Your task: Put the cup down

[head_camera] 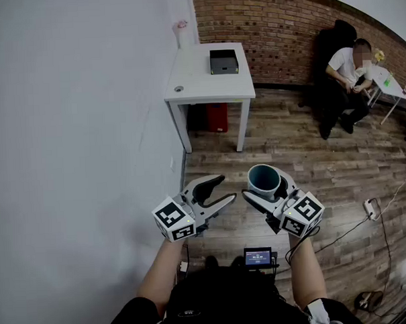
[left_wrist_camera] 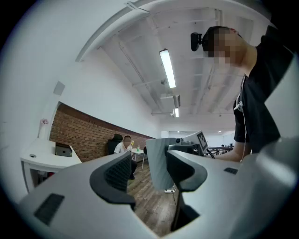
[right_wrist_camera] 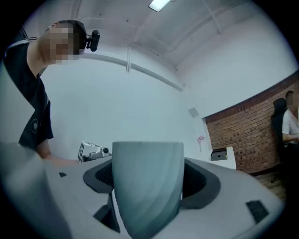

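Cup, grey-teal and upright, sat clamped between the jaws of the right gripper, low in the middle of the head view, above the wooden floor. The left gripper, just left of it, had its jaws spread with nothing between them. A white table carrying a black box stood at upper middle, well apart from both.
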Available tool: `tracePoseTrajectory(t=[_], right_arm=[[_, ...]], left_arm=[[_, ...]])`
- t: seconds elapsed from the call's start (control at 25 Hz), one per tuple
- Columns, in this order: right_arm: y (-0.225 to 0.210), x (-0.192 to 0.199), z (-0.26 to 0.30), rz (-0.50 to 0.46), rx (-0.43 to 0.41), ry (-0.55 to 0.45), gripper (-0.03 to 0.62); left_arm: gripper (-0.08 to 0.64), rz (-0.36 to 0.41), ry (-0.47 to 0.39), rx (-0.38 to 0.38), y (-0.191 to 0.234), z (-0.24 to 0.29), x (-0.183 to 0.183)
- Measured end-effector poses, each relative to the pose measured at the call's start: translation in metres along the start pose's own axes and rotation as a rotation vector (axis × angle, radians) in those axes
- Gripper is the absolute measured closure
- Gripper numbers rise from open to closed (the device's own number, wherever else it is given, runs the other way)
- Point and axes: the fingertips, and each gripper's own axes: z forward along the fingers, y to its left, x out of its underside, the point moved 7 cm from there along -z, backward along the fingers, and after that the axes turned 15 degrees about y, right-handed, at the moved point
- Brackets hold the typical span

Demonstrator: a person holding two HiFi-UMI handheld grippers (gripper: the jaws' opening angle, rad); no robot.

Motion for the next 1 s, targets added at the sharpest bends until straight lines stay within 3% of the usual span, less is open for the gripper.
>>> tracePoseTrajectory(t=[1.0], right_arm=[[0.0059,0.0003,-0.0027,-0.020,-0.010,-0.005,0.202]], left_arm=[[0.319,0.004,0.014,-0.006,0.0002,0.0010,0.0116]])
